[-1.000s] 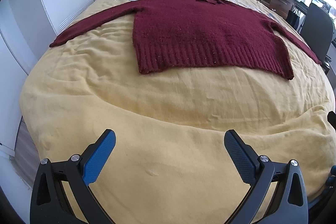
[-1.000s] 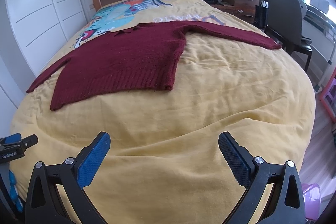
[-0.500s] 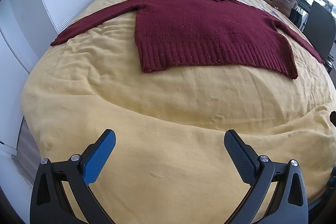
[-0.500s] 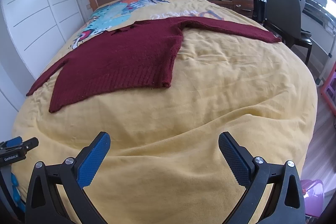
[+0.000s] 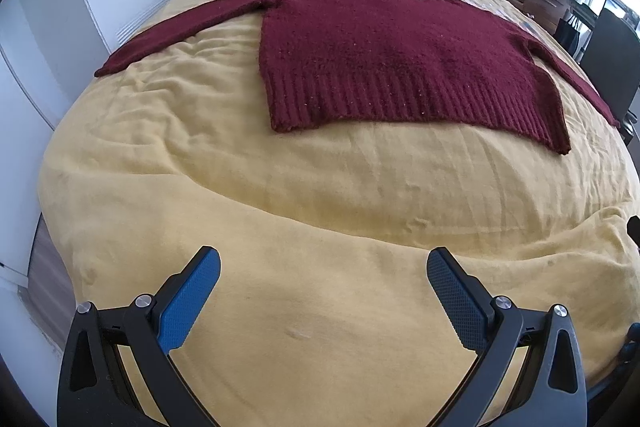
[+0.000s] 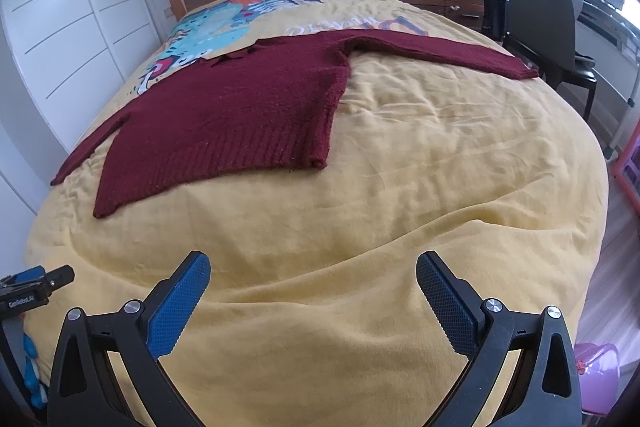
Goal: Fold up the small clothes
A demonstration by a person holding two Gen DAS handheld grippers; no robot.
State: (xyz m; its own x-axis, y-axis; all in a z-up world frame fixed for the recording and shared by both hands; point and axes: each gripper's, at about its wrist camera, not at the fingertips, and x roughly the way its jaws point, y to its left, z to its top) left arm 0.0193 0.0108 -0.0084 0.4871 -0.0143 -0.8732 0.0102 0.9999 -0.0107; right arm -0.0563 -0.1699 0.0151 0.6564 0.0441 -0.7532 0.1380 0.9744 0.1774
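Jaws of the left gripper [image 5: 323,269], black-framed with blue textured pads, stand spread wide, holding nothing and hovering over the rumpled yellow duvet [image 5: 340,219] near the bed's foot. The right gripper [image 6: 313,273] is likewise fully released and empty above the same cover. At twelve o'clock from both, well apart, the dark red knitted sweater [image 5: 400,55] [image 6: 240,107] lies flat, sleeves stretched toward nine and three o'clock.

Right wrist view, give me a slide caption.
Open right gripper above the yellow bedspread, facing a maroon sweater spread flat, unfolded.
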